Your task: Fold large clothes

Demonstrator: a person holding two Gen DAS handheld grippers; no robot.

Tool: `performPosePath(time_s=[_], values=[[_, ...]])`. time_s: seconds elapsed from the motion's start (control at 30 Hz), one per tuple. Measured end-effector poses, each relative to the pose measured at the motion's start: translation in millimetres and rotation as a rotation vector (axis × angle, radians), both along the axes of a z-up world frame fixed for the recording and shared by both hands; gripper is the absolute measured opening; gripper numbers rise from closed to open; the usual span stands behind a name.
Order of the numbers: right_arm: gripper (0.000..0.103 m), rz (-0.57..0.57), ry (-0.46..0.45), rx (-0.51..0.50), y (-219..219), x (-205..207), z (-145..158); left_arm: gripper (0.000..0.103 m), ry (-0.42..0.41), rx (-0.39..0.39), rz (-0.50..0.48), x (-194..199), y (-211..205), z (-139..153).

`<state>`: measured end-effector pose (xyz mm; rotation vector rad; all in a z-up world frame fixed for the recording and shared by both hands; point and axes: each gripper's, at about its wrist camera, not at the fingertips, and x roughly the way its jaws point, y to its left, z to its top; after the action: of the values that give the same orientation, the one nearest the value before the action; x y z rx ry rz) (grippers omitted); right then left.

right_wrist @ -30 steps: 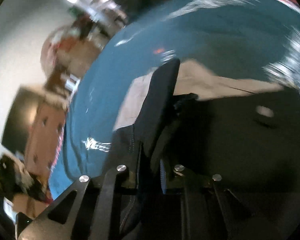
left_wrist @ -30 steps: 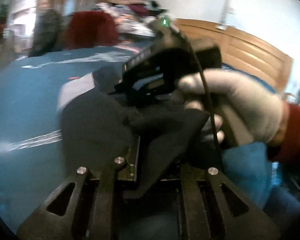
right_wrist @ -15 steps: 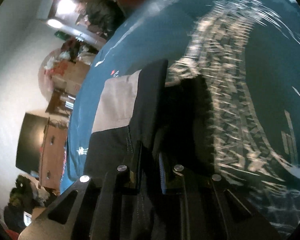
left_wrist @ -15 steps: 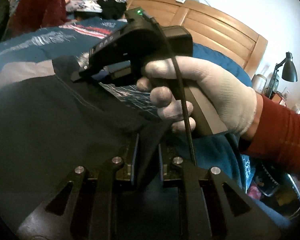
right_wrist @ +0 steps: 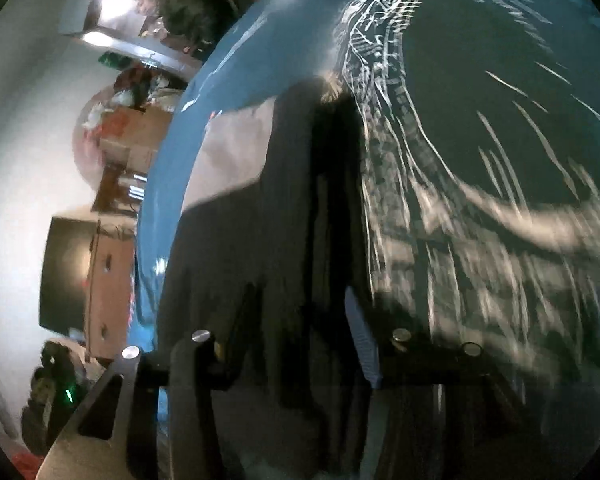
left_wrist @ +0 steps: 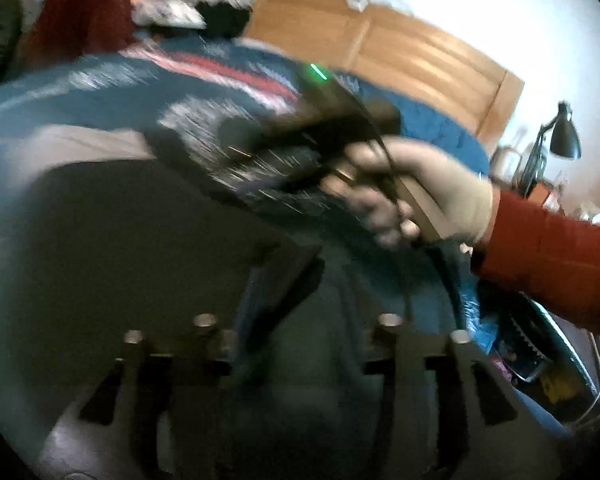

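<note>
A large dark garment point(left_wrist: 120, 240) with a pale grey panel point(left_wrist: 80, 144) lies spread on the blue patterned bedspread point(left_wrist: 60, 100). My left gripper point(left_wrist: 300, 296) stands open just over it, a dark fold of cloth resting against the left finger. A gloved hand point(left_wrist: 428, 192) with a red sleeve holds my right gripper point(left_wrist: 320, 120) over the garment's far edge. In the right wrist view the right gripper point(right_wrist: 300, 304) is open, the dark garment point(right_wrist: 240, 240) draping loosely between its spread fingers, the grey panel point(right_wrist: 236, 148) beyond. Both views are motion-blurred.
A wooden headboard point(left_wrist: 400, 52) runs along the far side of the bed. Piled clothes point(left_wrist: 172, 0) and a red garment point(left_wrist: 80, 20) lie at the back left. A black lamp point(left_wrist: 564, 136) stands at the right. A wooden cabinet point(right_wrist: 112, 280) stands off the bed.
Both grippers were shut on folds of the dark garment; their fingers have now spread apart and let the cloth go. The garment has settled flatter on the bedspread.
</note>
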<state>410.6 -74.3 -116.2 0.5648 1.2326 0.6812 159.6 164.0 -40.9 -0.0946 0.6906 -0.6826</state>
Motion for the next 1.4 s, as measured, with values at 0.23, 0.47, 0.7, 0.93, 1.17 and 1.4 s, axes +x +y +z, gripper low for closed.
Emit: performPosePath(time_s=[0.23, 0.47, 0.7, 0.93, 1.17, 1.4], values=[[0.058, -0.024, -0.011, -0.045, 8.4, -88.8, 1.2, 0.057, 0.039, 0.091, 0.256, -36.7, 93.6, -19.5], [0.057, -0.111, -0.002, -0.011, -1.4, -108.6, -5.0, 0.059, 0.045, 0.139, 0.263, -0.9, 80.3, -38.9], [0.007, -0.104, -0.059, -0.146, 0.4, -111.6, -3.0, 0.032, 0.003, 0.394, 0.189, 0.8, 53.1, -44.9], [0.007, -0.1, -0.076, -0.172, -6.1, -116.4, -4.2, 0.029, 0.083, 0.411, 0.127, -27.8, 88.1, -49.2], [0.007, -0.095, -0.079, -0.167, -6.7, -112.5, -12.8, 0.031, -0.068, 0.179, 0.216, -3.1, 102.7, 2.6], [0.006, -0.086, -0.095, -0.178, -13.0, -114.9, -15.8, 0.033, 0.023, 0.334, 0.12, 16.6, 78.2, -33.0]])
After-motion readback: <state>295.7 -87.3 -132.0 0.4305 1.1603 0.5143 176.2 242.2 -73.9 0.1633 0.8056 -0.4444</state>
